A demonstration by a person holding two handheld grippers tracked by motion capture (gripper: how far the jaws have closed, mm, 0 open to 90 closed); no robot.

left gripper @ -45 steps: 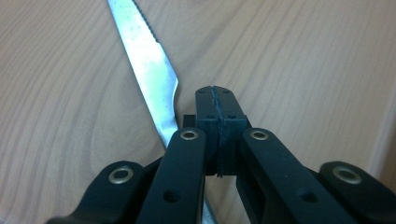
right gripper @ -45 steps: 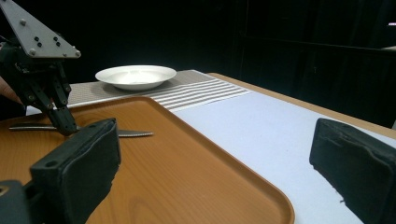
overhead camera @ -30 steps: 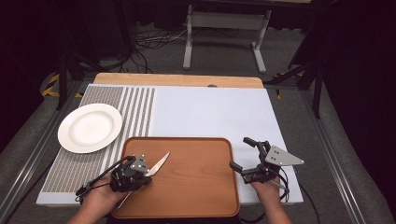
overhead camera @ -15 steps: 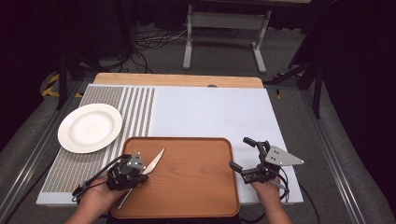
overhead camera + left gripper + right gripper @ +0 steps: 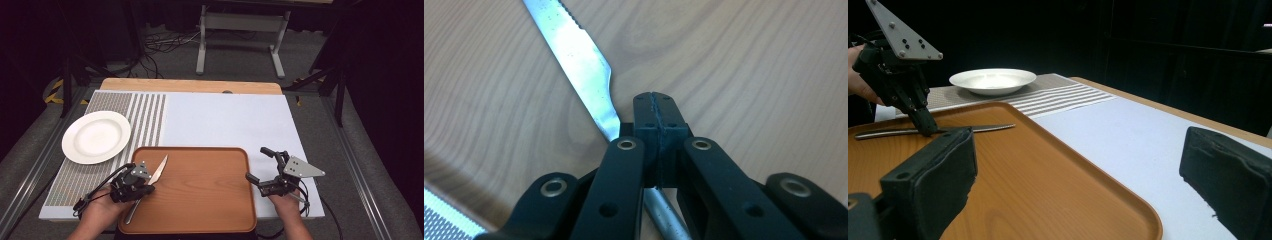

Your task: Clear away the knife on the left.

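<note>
Plate (image 5: 96,136) sitting empty on striped mat at left of worktop. Am pinching knife (image 5: 159,170) at neck with left hand-held gripper (image 5: 146,176), jaws fully closed, blade lying on wooden tray (image 5: 200,200), probably for lifting toward plate. Am keeping right hand-held gripper (image 5: 260,165) wide open, empty, waiting beside tray's right edge.

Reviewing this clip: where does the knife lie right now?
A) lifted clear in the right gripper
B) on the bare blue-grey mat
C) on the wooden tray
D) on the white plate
C: the knife lies flat on the wooden tray, at its left side, with the left gripper down at its handle.
</note>
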